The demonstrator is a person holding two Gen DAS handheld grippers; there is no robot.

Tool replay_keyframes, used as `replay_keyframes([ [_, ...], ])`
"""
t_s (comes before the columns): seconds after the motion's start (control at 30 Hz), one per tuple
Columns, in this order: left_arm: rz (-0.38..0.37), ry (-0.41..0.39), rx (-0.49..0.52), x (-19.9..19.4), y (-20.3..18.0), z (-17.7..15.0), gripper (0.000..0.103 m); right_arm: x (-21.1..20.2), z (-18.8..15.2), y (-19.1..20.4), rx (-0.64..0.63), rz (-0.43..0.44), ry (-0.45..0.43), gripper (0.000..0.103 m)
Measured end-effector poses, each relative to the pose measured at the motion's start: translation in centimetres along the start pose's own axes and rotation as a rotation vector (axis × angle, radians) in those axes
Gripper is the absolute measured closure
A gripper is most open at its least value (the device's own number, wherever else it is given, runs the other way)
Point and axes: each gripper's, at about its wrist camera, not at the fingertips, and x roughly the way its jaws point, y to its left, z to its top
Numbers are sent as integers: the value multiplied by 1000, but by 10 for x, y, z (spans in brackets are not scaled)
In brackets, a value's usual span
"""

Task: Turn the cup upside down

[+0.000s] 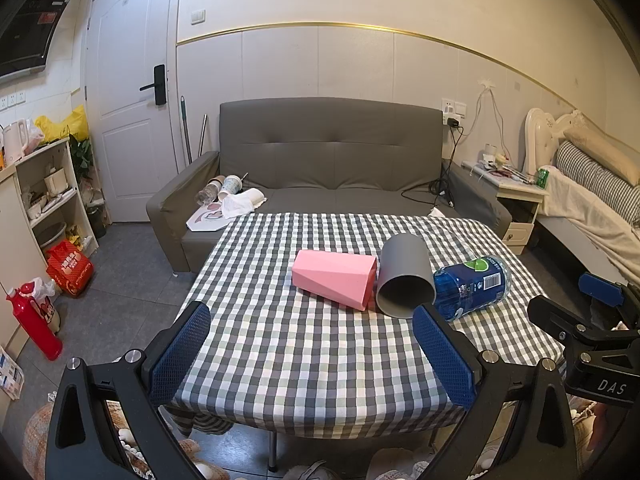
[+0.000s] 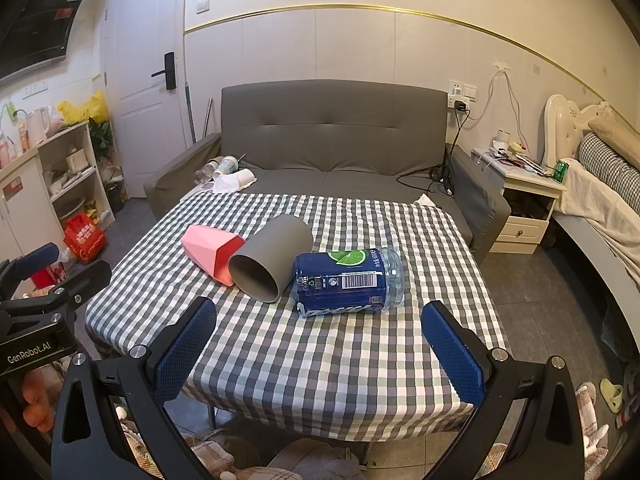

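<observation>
A grey cup [image 1: 404, 278] lies on its side on the checkered table [image 1: 304, 344], its mouth toward me. A pink faceted cup [image 1: 334, 278] lies on its side just left of it. A blue-labelled plastic bottle [image 1: 474, 286] lies to the right. My left gripper [image 1: 312, 344] is open and empty above the table's near edge. My right gripper [image 2: 320, 340] is open and empty, short of the bottle [image 2: 346, 282] and the grey cup [image 2: 268, 262]. The pink cup [image 2: 212, 250] also shows in the right wrist view.
A grey sofa [image 1: 328, 160] stands behind the table with cups and cloth on its left seat. A white shelf [image 1: 44, 196] and red items stand at the left. A nightstand [image 2: 524, 196] and bed are at the right.
</observation>
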Motion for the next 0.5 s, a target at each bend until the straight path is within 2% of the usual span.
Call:
replay_keyframes([
  [0.5, 1, 1, 0, 0, 0, -1, 0, -3, 3, 1, -2, 3, 4, 0],
])
